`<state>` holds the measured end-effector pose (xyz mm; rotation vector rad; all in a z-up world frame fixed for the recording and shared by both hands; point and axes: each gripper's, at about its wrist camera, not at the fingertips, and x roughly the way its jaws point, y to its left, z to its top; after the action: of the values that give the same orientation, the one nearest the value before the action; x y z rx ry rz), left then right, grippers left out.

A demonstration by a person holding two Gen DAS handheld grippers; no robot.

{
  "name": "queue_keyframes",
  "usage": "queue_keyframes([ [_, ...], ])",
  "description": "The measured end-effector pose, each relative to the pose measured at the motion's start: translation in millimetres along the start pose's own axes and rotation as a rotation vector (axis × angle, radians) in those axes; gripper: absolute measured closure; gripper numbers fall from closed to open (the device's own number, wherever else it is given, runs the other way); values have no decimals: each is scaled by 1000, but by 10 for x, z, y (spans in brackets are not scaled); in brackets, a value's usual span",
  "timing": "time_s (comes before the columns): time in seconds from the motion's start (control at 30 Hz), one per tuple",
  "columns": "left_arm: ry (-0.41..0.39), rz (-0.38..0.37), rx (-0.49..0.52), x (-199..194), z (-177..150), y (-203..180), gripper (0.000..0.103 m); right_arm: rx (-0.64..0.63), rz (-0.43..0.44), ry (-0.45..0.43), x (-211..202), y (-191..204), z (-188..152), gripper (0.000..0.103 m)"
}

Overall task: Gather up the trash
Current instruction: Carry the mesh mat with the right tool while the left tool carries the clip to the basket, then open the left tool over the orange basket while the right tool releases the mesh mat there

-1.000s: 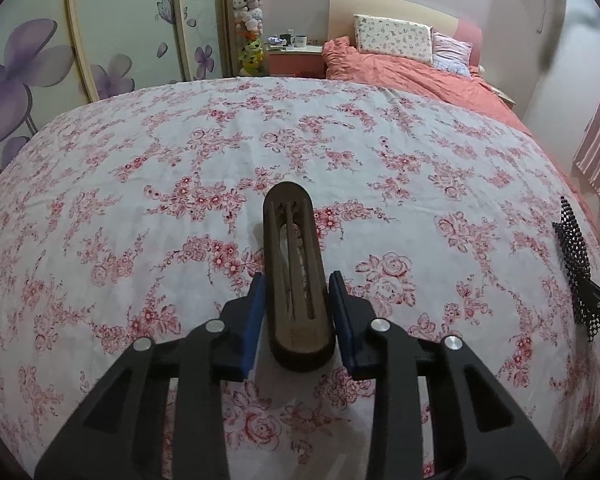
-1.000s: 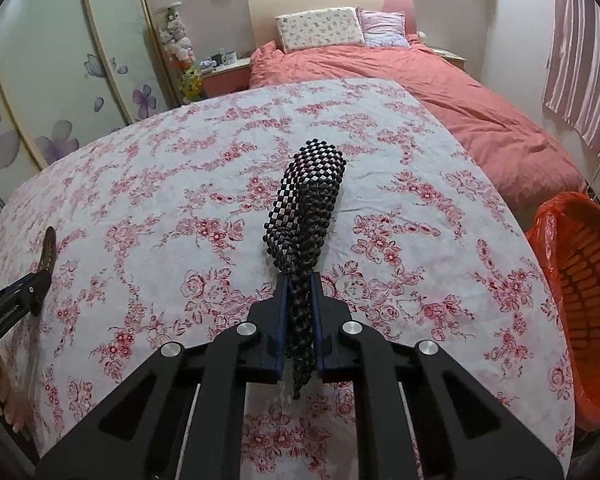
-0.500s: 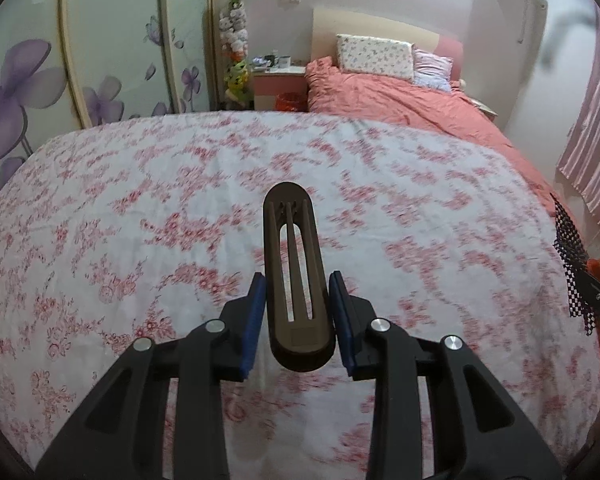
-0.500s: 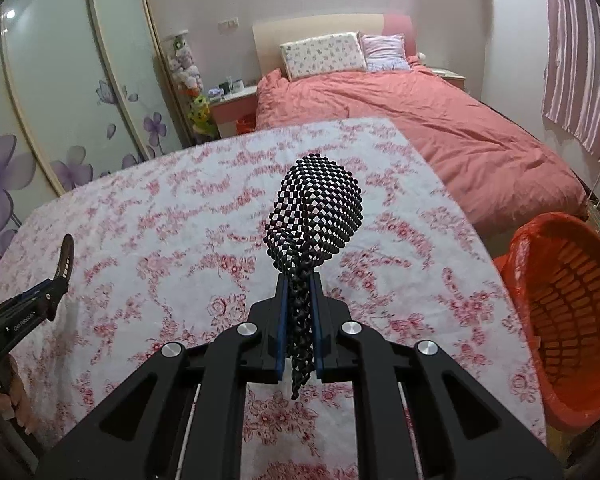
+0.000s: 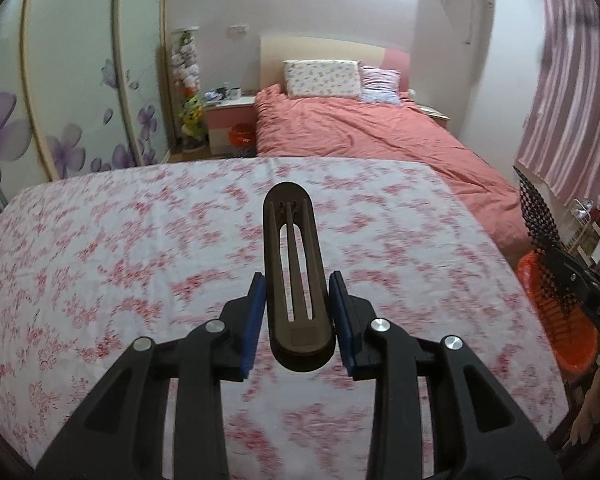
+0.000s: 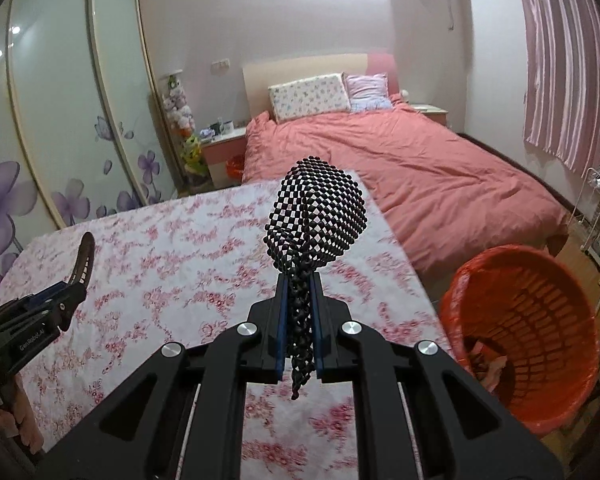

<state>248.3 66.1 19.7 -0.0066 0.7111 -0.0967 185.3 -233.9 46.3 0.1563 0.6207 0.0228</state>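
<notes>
Only the right claw's (image 6: pixel 298 328) view shows scraps inside the orange basket (image 6: pixel 540 412).

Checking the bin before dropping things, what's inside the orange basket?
The orange basket holds a few crumpled scraps at its bottom; its near wall hides the rest of the floor.

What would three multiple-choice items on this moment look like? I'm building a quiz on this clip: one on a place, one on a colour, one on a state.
1. Where is the orange basket?
A. On the floral cloth
B. On the floor, right of the floral cloth
C. On the pink bed

2. What colour is the slotted piece?
A. Dark brown
B. White
C. Green

3. What is the right claw doing?
A. Open, empty
B. Shut on the beaded black mesh
C. Inside the basket

Answers: B, it stands below the cloth's edge; A, brown between the left claw's blue pads; B, pads pinch its tail.
</notes>
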Motion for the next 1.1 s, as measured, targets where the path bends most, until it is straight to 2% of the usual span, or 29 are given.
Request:
queue_keyframes([
  [0.43,-32,-130,85,-189,29,-801,70,51,-51,-77,-288,-410,10,93],
  [0.73,-27,-285,155,-201,-31,-1550,70,118,-135,-112,-444,-904,-34,93],
  [1.1,28,-449,256,-16,-200,-2533,70,216,-230,-110,-420,-1525,-122,93],
])
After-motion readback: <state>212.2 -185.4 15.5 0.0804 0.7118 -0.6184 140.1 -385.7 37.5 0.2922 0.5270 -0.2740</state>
